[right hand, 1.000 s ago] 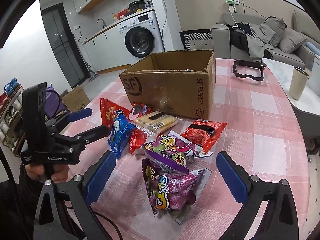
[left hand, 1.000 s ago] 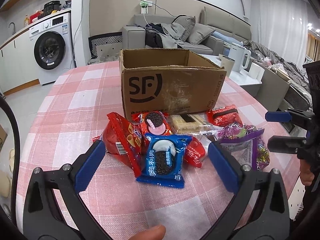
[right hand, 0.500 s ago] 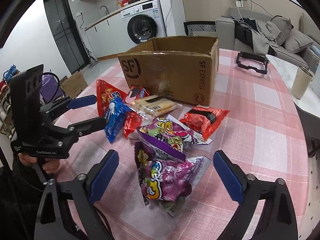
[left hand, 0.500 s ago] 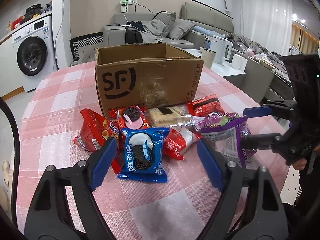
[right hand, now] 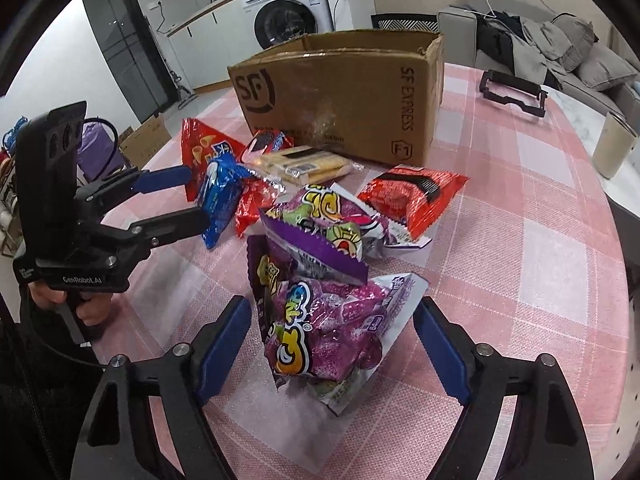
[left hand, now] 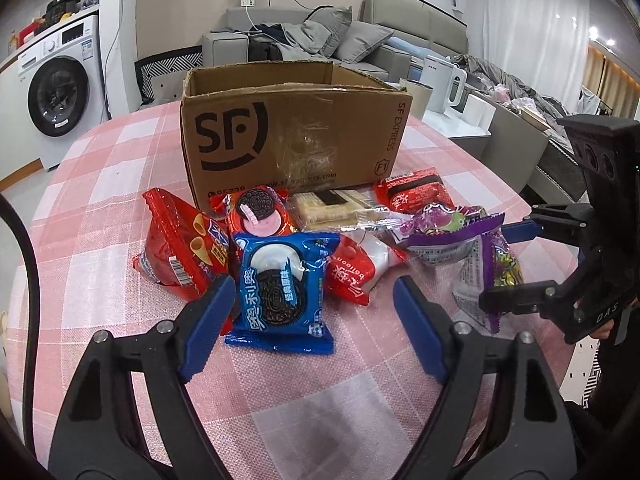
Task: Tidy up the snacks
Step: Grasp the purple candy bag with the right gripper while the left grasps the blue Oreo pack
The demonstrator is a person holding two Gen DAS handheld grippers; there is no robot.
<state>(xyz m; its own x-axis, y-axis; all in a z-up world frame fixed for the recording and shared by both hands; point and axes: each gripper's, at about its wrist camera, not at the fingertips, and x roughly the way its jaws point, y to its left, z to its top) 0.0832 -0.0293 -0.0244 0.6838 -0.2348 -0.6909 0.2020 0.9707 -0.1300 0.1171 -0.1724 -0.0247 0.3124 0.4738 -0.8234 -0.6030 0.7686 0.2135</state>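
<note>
**Helper:** Where are your claws, and what have they got?

**Me:** Nothing yet. My left gripper [left hand: 312, 322] has its jaws apart with the blue Oreo pack [left hand: 280, 288] lying flat just ahead, between the tips. The left pad sits close to the pack's edge, but I can't call it a clamp. My right gripper [right hand: 334, 344] straddles the nearer purple candy bag [right hand: 332, 332]. Its jaws have just been closing, the bag between them, and there's daylight either side, so it's apart too.

**Helper:** Why tilt down over those two?

**Me:** They're the pieces nearest each claw, and I reckon taking the front of the pile first spares me from dragging the rest. Pointing down lets the pads come in at the sides of a soft bag rather than squashing its top.

**Helper:** And the others?

**Me:** Beyond my left tips: the red cone-snack bag [left hand: 180, 248] off to the left, the pink Oreo pack [left hand: 260, 212] behind the blue one, a wafer pack [left hand: 336, 208] further on. Past my right tips a second purple bag [right hand: 320, 224] overlaps the near one, with a red-orange packet [right hand: 412, 192] to its right.

**Helper:** The box?

**Me:** The cardboard box [left hand: 292, 136] stands beyond the pile, flaps up, top open. I see only the inner walls. Whether anything lies inside, I cannot tell. Every snack I can see rests on the pink checked tablecloth [left hand: 100, 184], so I judge the sorting barely started.
</note>
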